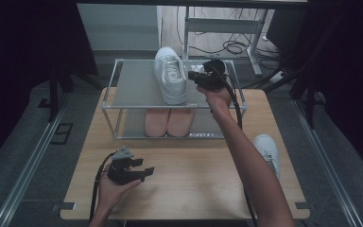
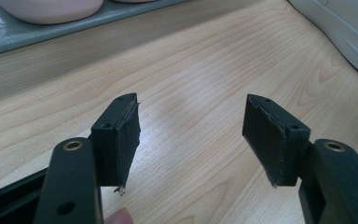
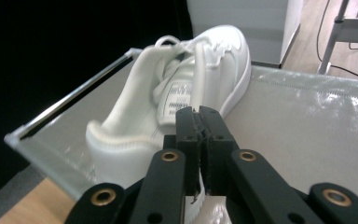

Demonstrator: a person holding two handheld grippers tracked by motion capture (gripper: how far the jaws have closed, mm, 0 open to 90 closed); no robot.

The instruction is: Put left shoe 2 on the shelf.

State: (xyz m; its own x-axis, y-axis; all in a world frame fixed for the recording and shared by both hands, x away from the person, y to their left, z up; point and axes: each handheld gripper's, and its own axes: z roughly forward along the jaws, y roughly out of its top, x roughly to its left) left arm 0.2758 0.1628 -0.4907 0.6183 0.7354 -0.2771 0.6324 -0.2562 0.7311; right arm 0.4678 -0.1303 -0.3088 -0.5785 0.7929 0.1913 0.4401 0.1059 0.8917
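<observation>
A white sneaker (image 1: pixel 170 74) stands on the top shelf of a metal-framed rack (image 1: pixel 137 87), toe pointing away from me. My right gripper (image 1: pixel 192 76) hovers just to the right of it over the shelf. In the right gripper view its jaws (image 3: pixel 199 112) are pressed together with nothing between them, their tips against the sneaker's (image 3: pixel 182 88) side; I cannot tell if they touch. A second white sneaker (image 1: pixel 267 150) lies on the table's right side. My left gripper (image 1: pixel 147 171) rests low over the wooden table (image 1: pixel 194 165) at front left, jaws (image 2: pixel 191 121) wide open and holding nothing.
A pair of pink shoes (image 1: pixel 169 121) sits on the rack's lower shelf, heels towards me. The left half of the top shelf is bare. Behind the table are a white cabinet (image 1: pixel 118 28) and a desk frame with cables (image 1: pixel 231 45).
</observation>
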